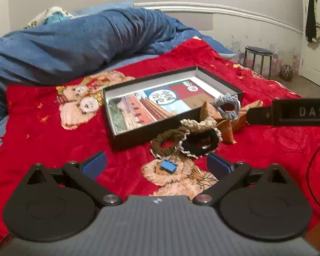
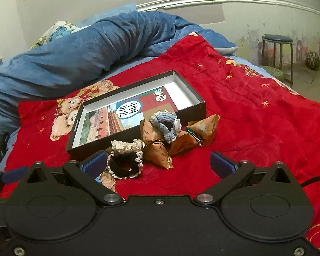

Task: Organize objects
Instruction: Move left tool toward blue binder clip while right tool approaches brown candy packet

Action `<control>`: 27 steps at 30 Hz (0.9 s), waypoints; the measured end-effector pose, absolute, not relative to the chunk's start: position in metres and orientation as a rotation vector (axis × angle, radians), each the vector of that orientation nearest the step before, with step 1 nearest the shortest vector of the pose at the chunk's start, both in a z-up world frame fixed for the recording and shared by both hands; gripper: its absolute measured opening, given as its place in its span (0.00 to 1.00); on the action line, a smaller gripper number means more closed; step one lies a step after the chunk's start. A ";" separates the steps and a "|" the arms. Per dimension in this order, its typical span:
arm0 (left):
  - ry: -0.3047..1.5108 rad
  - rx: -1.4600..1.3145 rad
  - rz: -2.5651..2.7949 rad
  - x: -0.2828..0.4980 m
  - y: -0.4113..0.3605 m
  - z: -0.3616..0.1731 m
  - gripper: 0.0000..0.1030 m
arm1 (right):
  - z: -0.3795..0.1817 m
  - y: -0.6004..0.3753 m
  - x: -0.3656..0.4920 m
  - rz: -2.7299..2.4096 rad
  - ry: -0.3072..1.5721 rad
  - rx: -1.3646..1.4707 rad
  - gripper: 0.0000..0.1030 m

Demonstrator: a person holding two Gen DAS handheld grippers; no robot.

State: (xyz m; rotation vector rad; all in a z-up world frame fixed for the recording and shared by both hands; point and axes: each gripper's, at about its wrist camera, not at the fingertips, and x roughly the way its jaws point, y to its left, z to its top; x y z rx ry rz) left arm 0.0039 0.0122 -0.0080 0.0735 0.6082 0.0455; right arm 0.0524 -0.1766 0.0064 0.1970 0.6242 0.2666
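An open black box (image 1: 138, 133) (image 2: 136, 128) with a printed picture inside lies on the red blanket. In front of it lie scrunchies: black (image 1: 200, 143) (image 2: 124, 165), olive-brown (image 1: 166, 143), cream (image 2: 127, 146) and light blue (image 1: 226, 106) (image 2: 165, 124), on brown triangular packets (image 1: 227, 128) (image 2: 157, 154). A small blue brick (image 1: 168, 166) lies near my left gripper (image 1: 156, 165), which is open and empty above the blanket. My right gripper (image 2: 159, 164) is open and empty, its left finger beside the black scrunchie. The right gripper's body shows at the right in the left wrist view (image 1: 288, 112).
A rumpled blue duvet (image 1: 74, 42) (image 2: 74, 53) lies behind the box. The bed's white headboard rail (image 1: 202, 7) runs along the wall. A stool (image 1: 259, 58) (image 2: 277, 51) and a dark ball (image 2: 313, 60) stand on the floor at the right. A black cable (image 1: 313, 160) runs at the right.
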 end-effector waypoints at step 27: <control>0.614 0.069 0.072 0.006 0.014 -0.008 1.00 | -0.002 -0.186 0.064 0.199 0.650 0.266 1.00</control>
